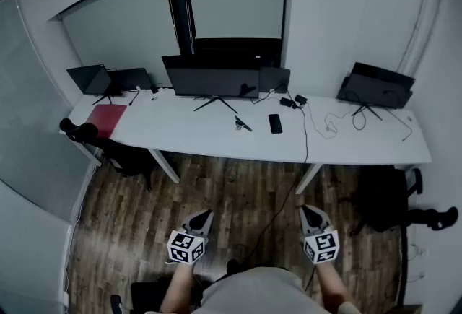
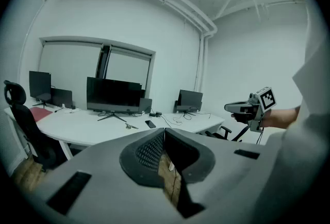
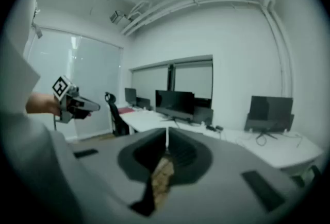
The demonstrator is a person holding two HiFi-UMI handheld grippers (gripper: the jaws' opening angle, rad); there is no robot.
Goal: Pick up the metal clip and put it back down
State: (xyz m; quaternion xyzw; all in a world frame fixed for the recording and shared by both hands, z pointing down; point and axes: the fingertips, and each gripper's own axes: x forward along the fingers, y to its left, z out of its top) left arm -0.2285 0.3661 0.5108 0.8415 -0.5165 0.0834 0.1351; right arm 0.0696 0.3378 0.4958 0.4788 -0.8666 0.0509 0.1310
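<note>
The metal clip [image 1: 242, 124] is a small dark object lying on the long white table [image 1: 180, 133], in front of the middle monitor; in the left gripper view the metal clip [image 2: 131, 126] is a tiny streak on the tabletop. Both grippers hang over the wooden floor, well short of the table. My left gripper [image 1: 204, 216] is shut with nothing in it, its jaws meeting at the tips [image 2: 164, 132]. My right gripper [image 1: 310, 212] is also shut and empty [image 3: 166, 133]. Each gripper view shows the other gripper: the right gripper [image 2: 242, 108], the left gripper [image 3: 82, 105].
A black phone [image 1: 275, 123] lies right of the clip. Several monitors [image 1: 211, 79] and laptops stand along the table's back, with cables [image 1: 328, 123] trailing over the right part. A red folder [image 1: 107, 118] lies at the left end. Black chairs [image 1: 115, 150] stand at both ends.
</note>
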